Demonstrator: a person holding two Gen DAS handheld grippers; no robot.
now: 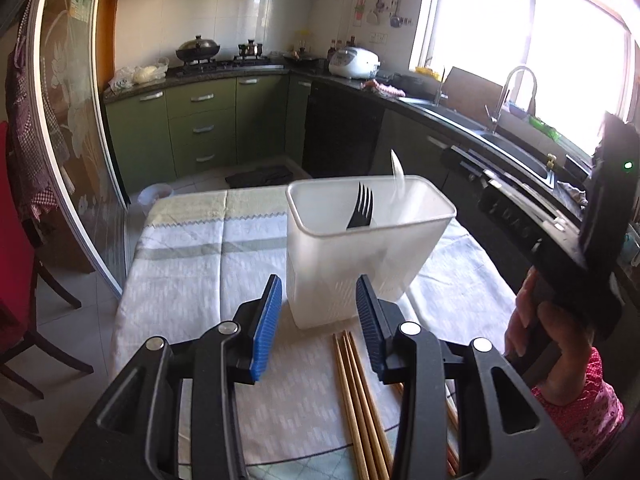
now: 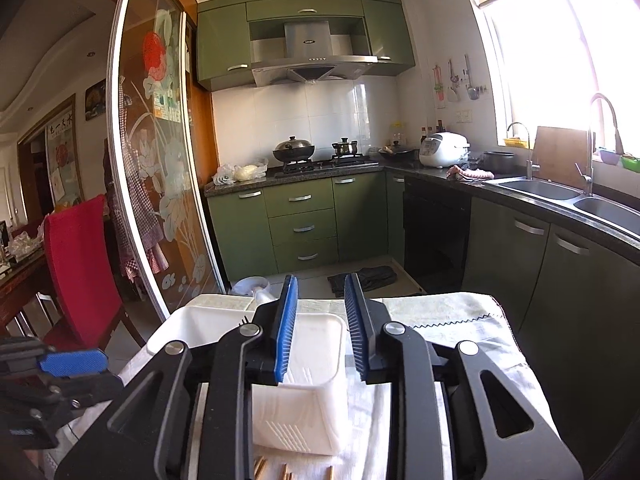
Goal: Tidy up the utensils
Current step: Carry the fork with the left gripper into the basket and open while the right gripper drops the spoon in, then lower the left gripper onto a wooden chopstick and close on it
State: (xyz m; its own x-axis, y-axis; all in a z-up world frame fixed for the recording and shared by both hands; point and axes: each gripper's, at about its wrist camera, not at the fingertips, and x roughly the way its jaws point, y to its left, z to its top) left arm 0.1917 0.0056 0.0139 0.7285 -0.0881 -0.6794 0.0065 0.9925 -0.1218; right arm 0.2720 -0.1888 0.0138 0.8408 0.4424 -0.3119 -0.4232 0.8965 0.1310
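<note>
Tongs on the left [image 1: 318,328] are held wide and empty before the translucent utensil holder [image 1: 320,280], where a black fork [image 1: 362,208] and a white utensil [image 1: 398,178] are already stood. Wooden chopsticks [image 1: 360,400] are left on the clothed worktop [image 1: 192,264]. Right tongs [image 2: 320,330] are spread, empty, above the holder.

Standing upright on the bench [image 1: 188,264]: translucent white utensil holder [image 1: 360,252], with black fork [image 1: 362,208] tines-up and a white utensil [image 1: 398,176] inside; lying just before it, flat: wooden chopsticks [image 1: 360,404].
</note>
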